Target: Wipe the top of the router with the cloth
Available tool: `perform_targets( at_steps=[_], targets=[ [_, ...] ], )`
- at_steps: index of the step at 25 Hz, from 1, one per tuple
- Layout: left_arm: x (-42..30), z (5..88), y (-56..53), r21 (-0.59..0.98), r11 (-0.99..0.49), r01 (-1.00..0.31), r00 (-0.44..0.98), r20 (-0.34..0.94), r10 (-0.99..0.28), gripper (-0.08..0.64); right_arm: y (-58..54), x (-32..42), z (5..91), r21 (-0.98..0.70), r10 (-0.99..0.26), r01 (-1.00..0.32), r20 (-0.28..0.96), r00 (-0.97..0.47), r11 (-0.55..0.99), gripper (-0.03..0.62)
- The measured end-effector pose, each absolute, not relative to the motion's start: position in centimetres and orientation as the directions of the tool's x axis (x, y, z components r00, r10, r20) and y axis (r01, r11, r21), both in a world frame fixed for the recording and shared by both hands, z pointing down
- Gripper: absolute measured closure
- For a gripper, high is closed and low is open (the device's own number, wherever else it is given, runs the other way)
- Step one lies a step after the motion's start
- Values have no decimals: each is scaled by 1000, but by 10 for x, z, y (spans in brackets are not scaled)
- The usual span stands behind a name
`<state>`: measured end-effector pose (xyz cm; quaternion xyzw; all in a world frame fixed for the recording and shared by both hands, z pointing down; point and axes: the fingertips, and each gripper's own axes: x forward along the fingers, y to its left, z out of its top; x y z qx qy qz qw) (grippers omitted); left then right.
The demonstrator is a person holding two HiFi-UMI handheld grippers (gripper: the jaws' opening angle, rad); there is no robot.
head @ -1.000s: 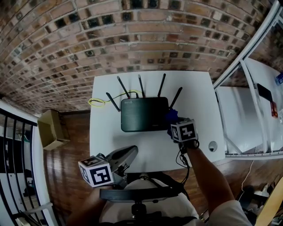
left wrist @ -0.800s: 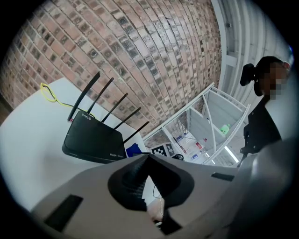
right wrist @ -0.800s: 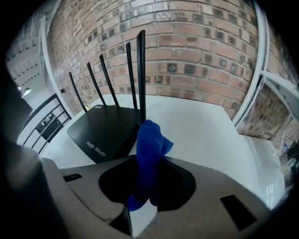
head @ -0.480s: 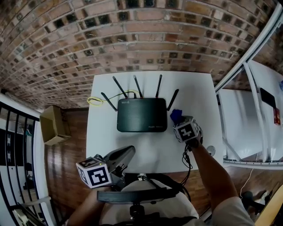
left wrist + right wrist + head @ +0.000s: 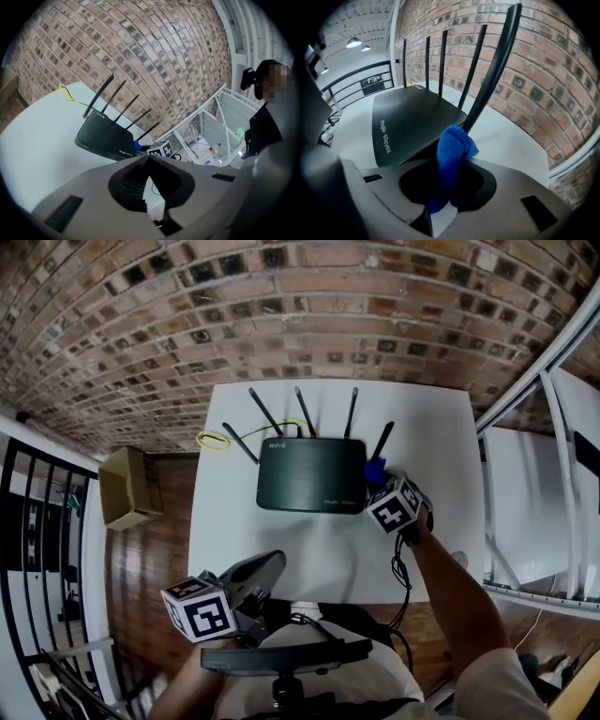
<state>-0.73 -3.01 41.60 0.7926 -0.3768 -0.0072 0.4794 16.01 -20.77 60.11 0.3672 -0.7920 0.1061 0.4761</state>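
Holding low at 7 o'clock from the tabletop's (image 5: 234, 531) centre, your left tool (image 5: 266, 568) sits nearest you at the near edge. Its jaws are closed on nothing, and it has stayed there for the last second, taking no part in the work.

Farther out, at 3 o'clock from the router (image 5: 311, 475), your right tool (image 5: 382, 486) is clamped on the blue cloth (image 5: 453, 149). A folded wad of it pokes out past the jaw tips. This is what has shifted. A second ago the cloth was at the router's right edge, half a second ago it had slid clear of the casing onto the tabletop side, and now it is back just beside that edge. It sits a little farther from you, at the foot of the rightmost antenna (image 5: 490, 70).

Judging from that, the cloth is off the lid. In the right gripper view the black top lies at 10 o'clock from the wad and nothing touches it. You are between strokes, so the wiping is not finished.

The router itself lies flat at the tabletop's centre, front edge towards you, with its antennas standing along the back at 12 o'clock. Beyond them are a yellow cable loop (image 5: 214, 439) at 10 o'clock and the brick wall (image 5: 281, 315).
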Motion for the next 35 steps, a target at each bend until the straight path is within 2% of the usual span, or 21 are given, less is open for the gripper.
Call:
perform_targets(
  at_steps=[6,11,35],
  targets=[
    [-18,422,-27,775,-254,-579,732,357,-580,549,-190,153,601,169,-450,-615,827,-337,770,486],
    [-29,420,-27,794,-268,-545,758,331,-562,549,-170,148,601,174,-433,-590,839,-331,788,486],
    [-72,415,-28,810,-355,-467,836,274,-475,549,-97,120,598,173,-433,-666,867,-246,725,486]
  ],
)
